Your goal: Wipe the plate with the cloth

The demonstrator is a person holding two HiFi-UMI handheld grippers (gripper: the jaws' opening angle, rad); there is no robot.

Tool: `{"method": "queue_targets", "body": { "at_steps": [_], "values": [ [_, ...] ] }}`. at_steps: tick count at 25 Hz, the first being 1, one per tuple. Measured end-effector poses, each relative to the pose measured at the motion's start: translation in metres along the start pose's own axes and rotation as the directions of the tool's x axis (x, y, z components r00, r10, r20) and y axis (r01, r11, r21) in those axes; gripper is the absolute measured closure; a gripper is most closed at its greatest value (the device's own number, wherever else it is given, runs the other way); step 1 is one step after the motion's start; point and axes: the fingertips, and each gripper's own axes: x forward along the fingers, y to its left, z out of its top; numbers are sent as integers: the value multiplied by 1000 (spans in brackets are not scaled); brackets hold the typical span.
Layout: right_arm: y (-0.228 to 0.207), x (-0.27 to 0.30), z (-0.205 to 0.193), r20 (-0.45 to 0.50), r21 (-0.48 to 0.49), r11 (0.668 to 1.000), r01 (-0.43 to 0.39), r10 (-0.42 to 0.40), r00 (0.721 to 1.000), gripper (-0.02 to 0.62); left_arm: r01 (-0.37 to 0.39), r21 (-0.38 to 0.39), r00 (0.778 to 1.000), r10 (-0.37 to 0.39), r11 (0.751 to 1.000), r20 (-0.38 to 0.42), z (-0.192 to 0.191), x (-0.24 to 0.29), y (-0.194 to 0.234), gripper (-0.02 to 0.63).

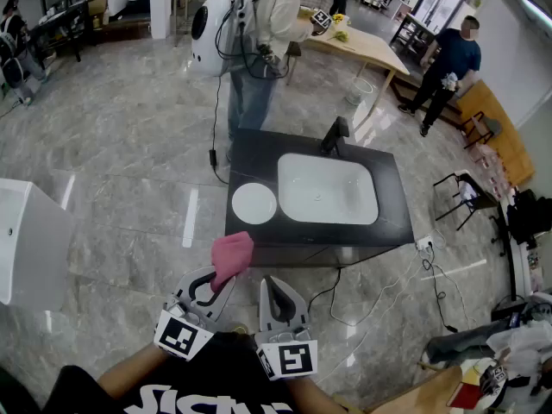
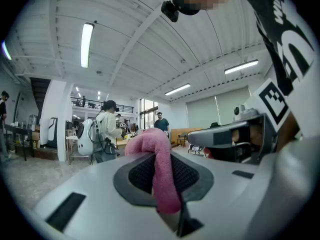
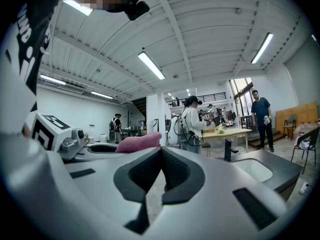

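A round white plate (image 1: 254, 203) lies on the left part of a black counter (image 1: 392, 201), beside a white sink basin (image 1: 328, 188). My left gripper (image 1: 222, 279) is shut on a pink cloth (image 1: 233, 255), which sticks up out of its jaws just short of the counter's near edge. In the left gripper view the cloth (image 2: 159, 164) runs pinched between the pads of the left gripper (image 2: 167, 184). My right gripper (image 1: 273, 285) is held next to it, shut and holding nothing. The right gripper view shows the right gripper (image 3: 159, 176) with its jaws together, and the cloth (image 3: 137, 142) to its left.
A black faucet (image 1: 335, 134) stands behind the basin. A person with a white backpack (image 1: 259, 33) stands just beyond the counter, and another person (image 1: 444, 67) at the far right. A wooden table (image 1: 362, 46) stands behind. Cables (image 1: 379, 304) lie on the marble floor to the right.
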Motion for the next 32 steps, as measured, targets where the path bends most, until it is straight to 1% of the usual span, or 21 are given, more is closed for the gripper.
{"method": "queue_targets", "body": {
  "at_steps": [11,16,18,22,27,32],
  "values": [
    [9,-1,-9,-7,9,999,-37,37,999,577,-11,5,1000,11,1000,-4,-7,-2,4,543],
    [16,-1,-2,28,3,995,-102,102,994,575,-10,6,1000,10,1000,-3,-6,-1,6,543],
    [18,-4,-1,35,-12,993,-114,115,993,575,-13,8,1000,13,1000,-3,-6,-2,6,543],
    [17,-7,-2,36,-33,993,-109,110,993,575,-13,8,1000,13,1000,-4,-8,-4,5,543],
    [6,-22,3,33,-5,997,-79,79,996,575,-16,5,1000,16,1000,-6,-4,-7,-8,543],
    [11,-19,9,24,-4,996,-84,84,996,575,-25,-8,1000,25,1000,-9,5,-10,-2,543]
  ]
}}
